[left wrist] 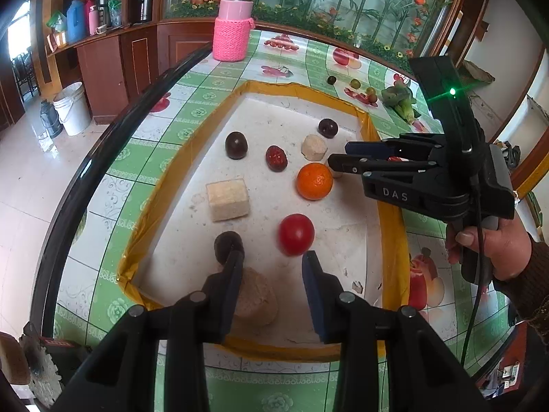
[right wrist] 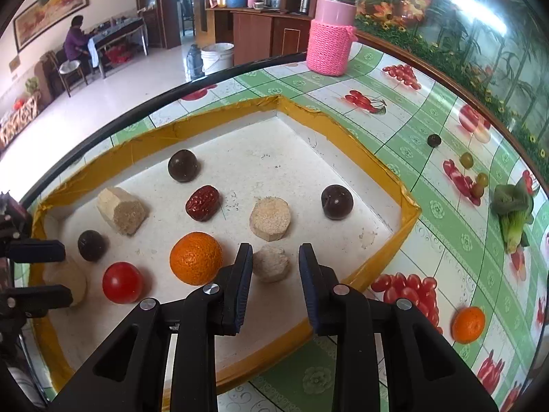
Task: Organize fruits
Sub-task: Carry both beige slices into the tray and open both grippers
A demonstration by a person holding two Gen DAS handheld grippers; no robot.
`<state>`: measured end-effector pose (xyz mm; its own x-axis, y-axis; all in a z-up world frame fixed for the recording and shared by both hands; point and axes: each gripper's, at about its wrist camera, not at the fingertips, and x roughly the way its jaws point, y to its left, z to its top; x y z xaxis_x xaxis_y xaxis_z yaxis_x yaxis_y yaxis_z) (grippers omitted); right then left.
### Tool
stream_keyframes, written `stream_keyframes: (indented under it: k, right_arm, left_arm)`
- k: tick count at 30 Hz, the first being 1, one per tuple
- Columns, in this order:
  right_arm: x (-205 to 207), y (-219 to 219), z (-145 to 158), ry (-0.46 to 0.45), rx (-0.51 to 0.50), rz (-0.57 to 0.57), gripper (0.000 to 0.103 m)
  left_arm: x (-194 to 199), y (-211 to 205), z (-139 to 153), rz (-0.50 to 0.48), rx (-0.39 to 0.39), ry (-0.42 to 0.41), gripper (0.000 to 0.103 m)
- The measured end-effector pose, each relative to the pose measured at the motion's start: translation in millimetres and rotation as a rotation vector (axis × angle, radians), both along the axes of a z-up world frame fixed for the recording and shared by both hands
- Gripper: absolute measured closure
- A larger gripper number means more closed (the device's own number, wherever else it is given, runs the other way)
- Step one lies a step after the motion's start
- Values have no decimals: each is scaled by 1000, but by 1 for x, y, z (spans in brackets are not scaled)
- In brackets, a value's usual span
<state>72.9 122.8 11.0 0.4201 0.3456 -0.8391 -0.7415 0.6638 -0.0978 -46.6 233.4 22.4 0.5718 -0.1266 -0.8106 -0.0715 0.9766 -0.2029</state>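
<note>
Surface: green checked tablecloth (left wrist: 206, 96) printed with fruit, carrying a white tray (left wrist: 394, 240) edged in yellow tape; wooden cabinets behind.
Fruits: in the tray. In the left wrist view the tomato (left wrist: 296, 234) lies just ahead of the left tongs; the orange (left wrist: 314, 181) is at 1 o'clock from it, the red date (left wrist: 276, 158) at 11 o'clock, and a dark round fruit (left wrist: 236, 145) at 10 o'clock.
Handling: the tomato is probably smooth, soft and ready to roll, so pinch it gently across its widest part. The orange looks firmer, with a pebbled, grippy peel. The date is likely light and wrinkled; take it across its short side.
Left gripper (left wrist: 272, 257): tongs apart, nothing between them.
Right gripper (right wrist: 275, 250): tongs a narrow gap apart, clamped on nothing, above a small crumbly block (right wrist: 271, 262) at 3 o'clock from the orange.
Writing: "DAS" on the right gripper's body; nothing else is readable.
Beyond: a flask in a pink knitted sleeve (left wrist: 231, 39) at 12 o'clock.
</note>
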Motion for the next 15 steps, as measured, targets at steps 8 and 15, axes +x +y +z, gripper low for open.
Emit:
stream_keyframes:
  k: [8, 15]
  right_arm:
    - [-4, -4, 6, -1, 11, -31, 73]
    - [-20, -34, 36, 17, 147, -100, 62]
  left_arm:
    - [0, 7, 0, 43, -12, 10, 47]
    - [-6, 6, 9, 75, 12, -4, 34]
